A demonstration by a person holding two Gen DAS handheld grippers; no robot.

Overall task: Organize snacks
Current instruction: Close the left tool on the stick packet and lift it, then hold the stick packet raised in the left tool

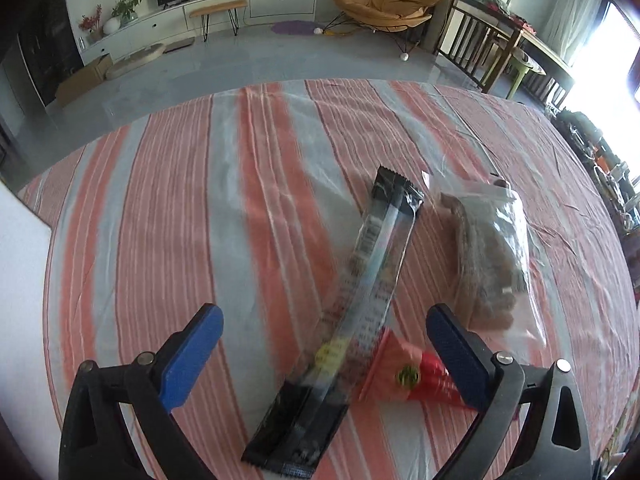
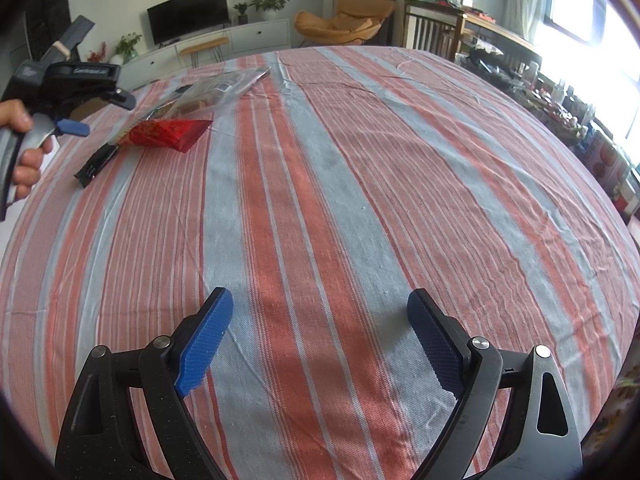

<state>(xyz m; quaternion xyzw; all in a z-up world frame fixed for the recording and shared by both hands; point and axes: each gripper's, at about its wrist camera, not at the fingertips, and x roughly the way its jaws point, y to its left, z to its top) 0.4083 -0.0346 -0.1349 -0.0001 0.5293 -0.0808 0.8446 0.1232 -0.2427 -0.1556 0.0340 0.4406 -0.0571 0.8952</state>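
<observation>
Left gripper (image 1: pixel 324 356) hovering over snack pile on striped cloth (image 1: pixel 180 208), fingers spread wide, holding nothing. Long black packet (image 1: pixel 360 304) lying nearest, overlapping red packet (image 1: pixel 412 376); both looking light, crinkly, slippery, best pinched mid-length. Clear bag (image 1: pixel 492 256) beyond, looking soft, floppy. Right gripper (image 2: pixel 320 344) gaping wide, empty.

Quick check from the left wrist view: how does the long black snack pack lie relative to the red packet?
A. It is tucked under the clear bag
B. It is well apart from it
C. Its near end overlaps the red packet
C: the long black snack pack lies across the red packet's edge, beside the clear bag.
</observation>
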